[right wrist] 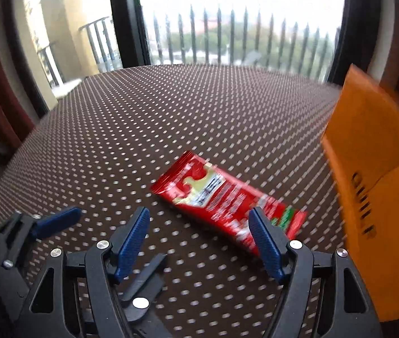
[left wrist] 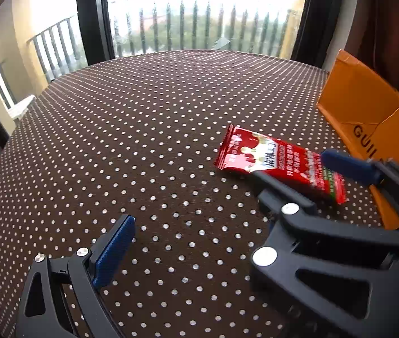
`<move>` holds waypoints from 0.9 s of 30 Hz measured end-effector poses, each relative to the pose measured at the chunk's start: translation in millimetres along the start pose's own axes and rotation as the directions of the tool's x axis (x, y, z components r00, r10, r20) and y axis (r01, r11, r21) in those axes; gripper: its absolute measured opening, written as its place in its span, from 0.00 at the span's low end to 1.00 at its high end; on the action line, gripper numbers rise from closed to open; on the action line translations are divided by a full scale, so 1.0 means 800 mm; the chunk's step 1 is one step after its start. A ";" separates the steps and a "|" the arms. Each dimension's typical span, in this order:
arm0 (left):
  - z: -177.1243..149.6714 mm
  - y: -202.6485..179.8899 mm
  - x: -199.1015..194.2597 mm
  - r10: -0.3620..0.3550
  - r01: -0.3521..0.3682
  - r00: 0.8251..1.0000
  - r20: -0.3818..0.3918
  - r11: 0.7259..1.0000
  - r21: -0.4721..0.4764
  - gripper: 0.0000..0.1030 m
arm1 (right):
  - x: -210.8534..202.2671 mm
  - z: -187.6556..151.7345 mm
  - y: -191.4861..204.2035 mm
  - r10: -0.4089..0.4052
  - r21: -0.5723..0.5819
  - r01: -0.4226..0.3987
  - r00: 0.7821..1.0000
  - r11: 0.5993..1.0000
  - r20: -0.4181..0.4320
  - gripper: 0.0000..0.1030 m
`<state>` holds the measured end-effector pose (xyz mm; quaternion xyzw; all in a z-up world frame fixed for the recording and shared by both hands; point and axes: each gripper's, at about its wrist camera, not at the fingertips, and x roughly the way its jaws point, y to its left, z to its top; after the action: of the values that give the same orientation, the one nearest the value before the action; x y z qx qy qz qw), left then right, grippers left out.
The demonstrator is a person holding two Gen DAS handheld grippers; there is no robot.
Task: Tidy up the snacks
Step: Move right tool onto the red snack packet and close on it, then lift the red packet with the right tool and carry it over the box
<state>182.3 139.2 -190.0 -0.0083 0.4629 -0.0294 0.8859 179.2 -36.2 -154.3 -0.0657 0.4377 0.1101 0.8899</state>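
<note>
Round table (left wrist: 132, 129) is covered w/ brown white-dotted cloth. Behind it, a large window (left wrist: 205, 8) is divided by a black frame (left wrist: 89, 14); balcony railing (left wrist: 199, 28) and trees are seen outside, washed in bright daylight.

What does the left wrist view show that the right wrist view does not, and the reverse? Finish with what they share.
Only the left wrist view: the right tool seen from the side, reaching over the red snack packet, and the left tool's own open gap.
Only the right wrist view: the right tool's own open gap, one pad covering the packet's near end, and the left tool from the side.
Both: the packet lying on the dotted tablecloth, the orange box, the window railing.
</note>
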 end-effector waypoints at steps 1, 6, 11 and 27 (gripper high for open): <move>0.000 -0.001 0.001 -0.001 0.001 1.000 0.002 1.000 -0.001 0.94 | 0.000 0.000 0.000 -0.013 -0.015 0.013 1.000 1.000 0.001 0.75; 0.014 -0.009 0.020 -0.005 0.005 1.000 -0.016 1.000 -0.010 0.94 | 0.021 0.005 -0.014 -0.002 -0.038 0.001 0.999 0.999 -0.036 0.79; 0.022 -0.012 0.023 0.021 -0.021 1.000 -0.015 1.000 0.019 0.97 | 0.050 0.015 -0.021 0.012 -0.077 -0.017 0.998 0.997 -0.062 0.90; 0.016 -0.031 0.011 0.035 -0.035 0.999 -0.014 0.999 0.003 0.96 | 0.051 0.011 -0.036 0.052 -0.026 -0.053 0.998 0.998 -0.044 0.51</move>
<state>196.9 113.8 -189.1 0.0012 0.4691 -0.0145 0.8830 217.7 -56.1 -180.7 -0.0684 0.4568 0.1380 0.8761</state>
